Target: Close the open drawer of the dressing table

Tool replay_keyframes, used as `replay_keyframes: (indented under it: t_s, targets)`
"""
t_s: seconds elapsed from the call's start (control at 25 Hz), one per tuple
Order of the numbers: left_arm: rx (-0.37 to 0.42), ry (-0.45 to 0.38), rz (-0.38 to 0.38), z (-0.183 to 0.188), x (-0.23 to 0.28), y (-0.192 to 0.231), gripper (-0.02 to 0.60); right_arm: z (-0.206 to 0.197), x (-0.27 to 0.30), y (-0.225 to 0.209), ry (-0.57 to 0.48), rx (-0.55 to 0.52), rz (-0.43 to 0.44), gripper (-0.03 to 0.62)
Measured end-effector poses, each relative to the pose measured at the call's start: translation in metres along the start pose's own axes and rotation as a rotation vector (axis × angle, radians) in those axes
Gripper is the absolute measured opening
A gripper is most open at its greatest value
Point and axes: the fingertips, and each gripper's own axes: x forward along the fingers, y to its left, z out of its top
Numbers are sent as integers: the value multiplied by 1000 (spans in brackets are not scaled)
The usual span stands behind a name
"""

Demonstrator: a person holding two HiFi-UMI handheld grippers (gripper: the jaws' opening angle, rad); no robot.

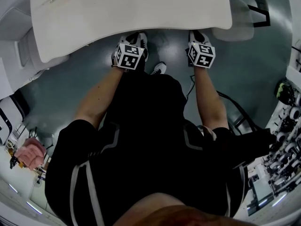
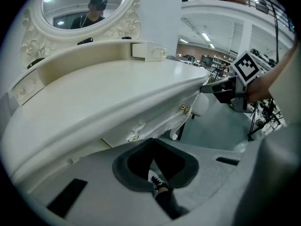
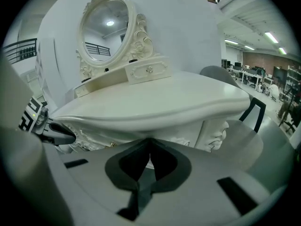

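Observation:
The white dressing table (image 1: pixel 117 13) fills the top of the head view, and both grippers sit at its front edge. Their marker cubes (image 1: pixel 129 56) (image 1: pixel 201 54) show just below the tabletop. My left gripper (image 2: pixel 153 140) is shut and empty, its tips close under the carved drawer front (image 2: pixel 155 121), beside a brass knob (image 2: pixel 133 138). My right gripper (image 3: pixel 150 140) is also shut and empty, its tips right up against the drawer front (image 3: pixel 183 140) below the tabletop (image 3: pixel 155 102). The drawer front looks about level with the table's apron. An oval mirror (image 3: pixel 106 27) stands at the back.
A white stool with a black frame (image 1: pixel 242 15) stands to the right of the table. A cluttered bench (image 1: pixel 287 126) runs along the right, with cables (image 1: pixel 233 105) on the grey floor. My shoe (image 1: pixel 158 68) is under the table edge. A small drawer box (image 3: pixel 148 70) sits on the tabletop.

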Motion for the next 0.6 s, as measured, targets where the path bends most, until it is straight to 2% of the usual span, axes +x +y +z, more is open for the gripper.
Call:
replay_keyframes:
  t_s: [0.16,0.28,0.36,0.48,0.6]
  targets:
    - [43,-20,-35,1,-7,-12,5,0,0,1,4,-16,17,6]
    - [9,-78,-134,10,-22,-27,5,-1,-8,2,24,-17,24,6]
    - [-4,-112,-171,18,-34,-34,5,1,-19,0,21,-4,22,6]
    - [29,-171,-154,37,-50,-35,5,9,-41,-5,-7,1,16,6]
    - [-5,-230,-125,51,-74,-38,4,16,-72,-7,-28,-7,20,6]
